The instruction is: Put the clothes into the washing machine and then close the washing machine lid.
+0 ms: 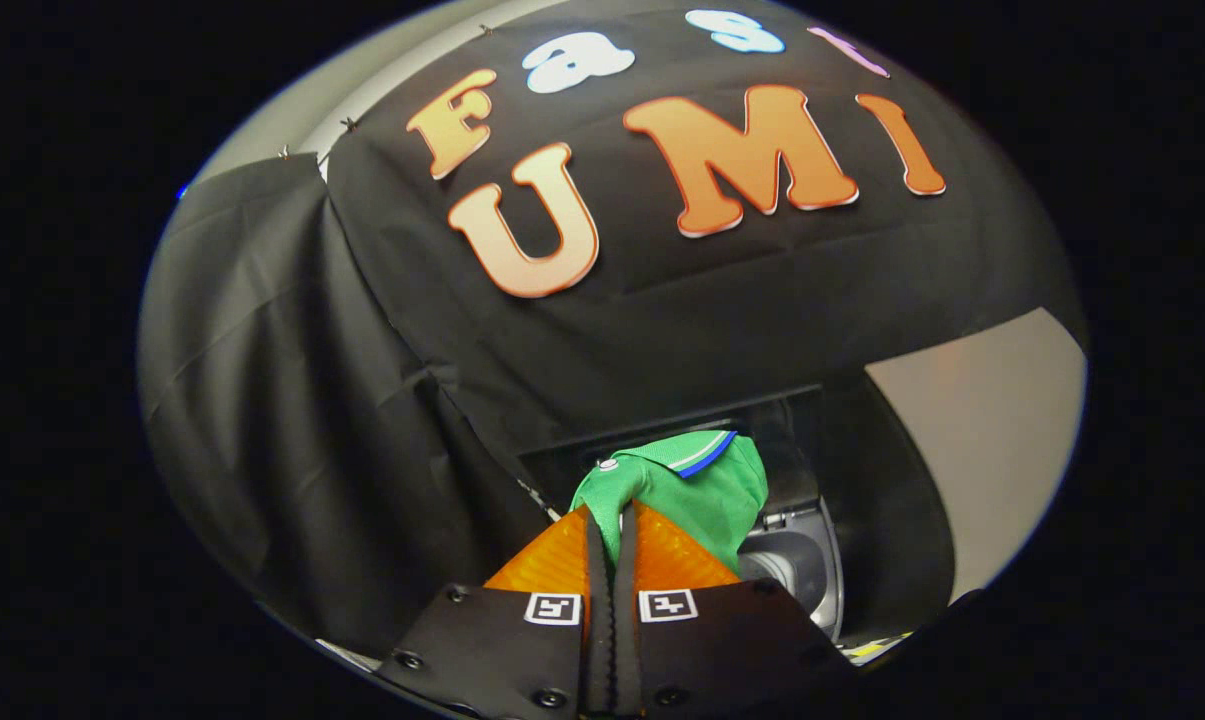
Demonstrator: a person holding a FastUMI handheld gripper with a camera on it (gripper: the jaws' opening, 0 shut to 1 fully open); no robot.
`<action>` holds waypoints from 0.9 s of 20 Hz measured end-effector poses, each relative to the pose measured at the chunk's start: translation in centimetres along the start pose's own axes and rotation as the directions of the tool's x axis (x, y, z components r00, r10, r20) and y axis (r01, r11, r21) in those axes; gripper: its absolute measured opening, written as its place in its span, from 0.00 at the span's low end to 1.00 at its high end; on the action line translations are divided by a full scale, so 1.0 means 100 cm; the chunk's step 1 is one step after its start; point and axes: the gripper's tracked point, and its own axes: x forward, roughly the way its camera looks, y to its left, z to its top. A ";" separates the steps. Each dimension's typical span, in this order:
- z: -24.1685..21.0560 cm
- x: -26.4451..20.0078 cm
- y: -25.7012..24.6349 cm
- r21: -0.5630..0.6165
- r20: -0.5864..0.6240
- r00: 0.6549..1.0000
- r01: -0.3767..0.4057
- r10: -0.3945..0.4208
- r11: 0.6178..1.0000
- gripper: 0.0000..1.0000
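The gripper [610, 525] fingers are pinched closed on the green shirt [697, 490], bunched just beyond them above the washing machine [802, 560]; soft, light, floppy; grip a thick fold.

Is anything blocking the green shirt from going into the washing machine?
Nothing visible blocks it. The claw is shut on the green cloth shirt with a striped collar, which hangs just ahead of the fingers, above the grey washing machine opening; its dark lid stands raised behind.
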 end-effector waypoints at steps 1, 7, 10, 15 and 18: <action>-0.011 0.013 -0.002 -0.001 -0.026 1.000 0.010 -0.010 1.000 0.08; -0.080 0.084 -0.023 0.061 -0.159 0.985 0.078 -0.067 0.995 0.08; -0.117 0.115 -0.037 0.088 -0.231 0.969 0.111 -0.088 0.990 0.08; -0.164 0.162 -0.069 0.105 -0.338 0.931 0.181 -0.136 0.978 0.08; -0.186 0.184 -0.087 0.078 -0.380 0.906 0.231 -0.185 0.970 0.08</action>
